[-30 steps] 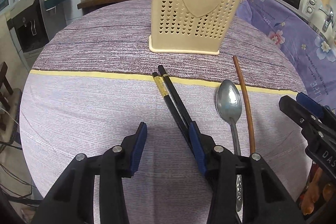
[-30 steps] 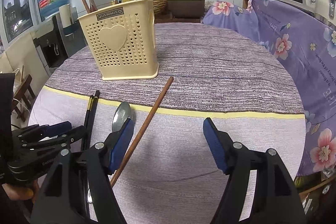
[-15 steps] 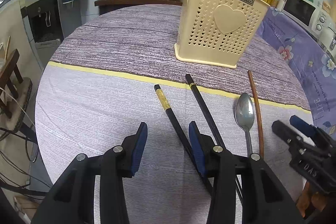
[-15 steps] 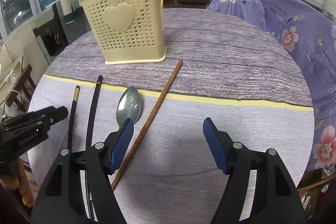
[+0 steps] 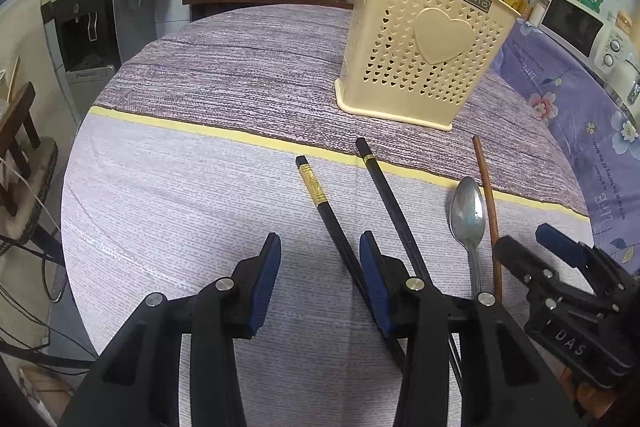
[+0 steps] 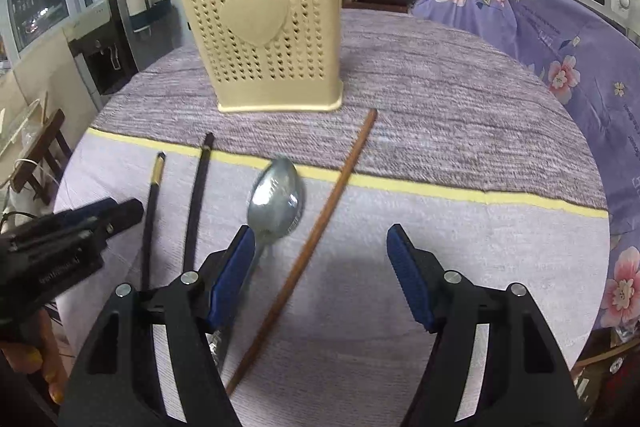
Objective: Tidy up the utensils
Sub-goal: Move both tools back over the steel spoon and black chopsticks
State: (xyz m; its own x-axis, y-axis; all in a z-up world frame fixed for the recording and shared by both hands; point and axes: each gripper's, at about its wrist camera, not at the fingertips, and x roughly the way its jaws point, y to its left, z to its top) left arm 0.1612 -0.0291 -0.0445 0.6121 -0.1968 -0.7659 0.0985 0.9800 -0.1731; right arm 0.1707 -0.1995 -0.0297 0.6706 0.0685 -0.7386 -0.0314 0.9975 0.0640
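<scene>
A cream perforated utensil holder stands on the table and holds a spoon and chopsticks. Two black chopsticks, a metal spoon and a brown chopstick lie flat in front of it. My left gripper is open and empty; one black chopstick runs under its right finger. My right gripper is open and empty above the brown chopstick, with the spoon handle under its left finger.
The round table has a purple striped cloth with a yellow band. A floral purple cloth covers furniture to the right. A water dispenser and a chair stand off the left edge.
The two black chopsticks have spread apart. My left gripper has drawn back and left. My right gripper has shifted left toward the spoon and brown chopstick.
</scene>
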